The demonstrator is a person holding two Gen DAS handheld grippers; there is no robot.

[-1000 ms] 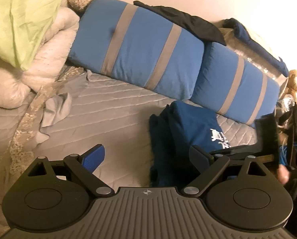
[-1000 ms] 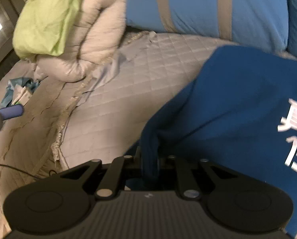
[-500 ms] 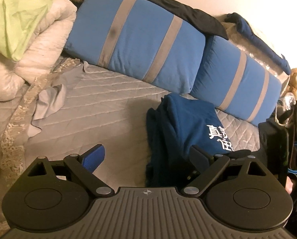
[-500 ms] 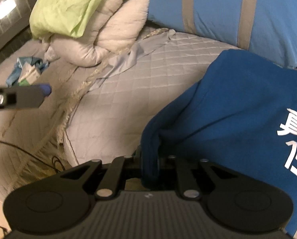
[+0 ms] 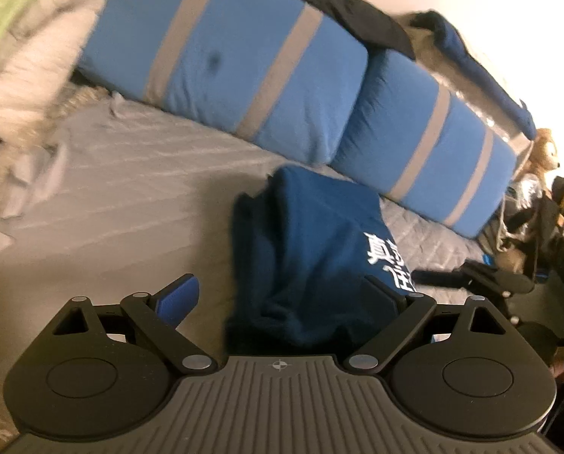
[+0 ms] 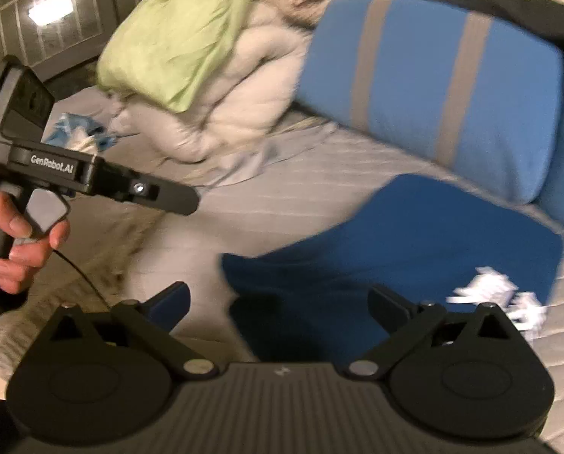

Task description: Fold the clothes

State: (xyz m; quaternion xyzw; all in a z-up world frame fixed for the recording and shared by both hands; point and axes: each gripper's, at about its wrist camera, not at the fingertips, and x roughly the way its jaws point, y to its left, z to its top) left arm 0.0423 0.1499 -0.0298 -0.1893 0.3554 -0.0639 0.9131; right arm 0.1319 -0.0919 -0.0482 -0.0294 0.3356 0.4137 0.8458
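Quilted grey bed (image 5: 130, 204) carries navy shirt (image 5: 312, 249) bunched, long axis running away toward striped pillows; left gripper (image 5: 282, 299) and right gripper (image 6: 278, 302) both gape, holding nothing, shirt straight ahead, right nearer.

Both cameras ride low over the bed (image 5: 123, 204), looking forward between their own fingers toward the blue cushions (image 5: 244, 68). The left looks from close above the blue shirt (image 5: 320, 249); the right looks from its near edge. Both share shirt, cushions and bed.
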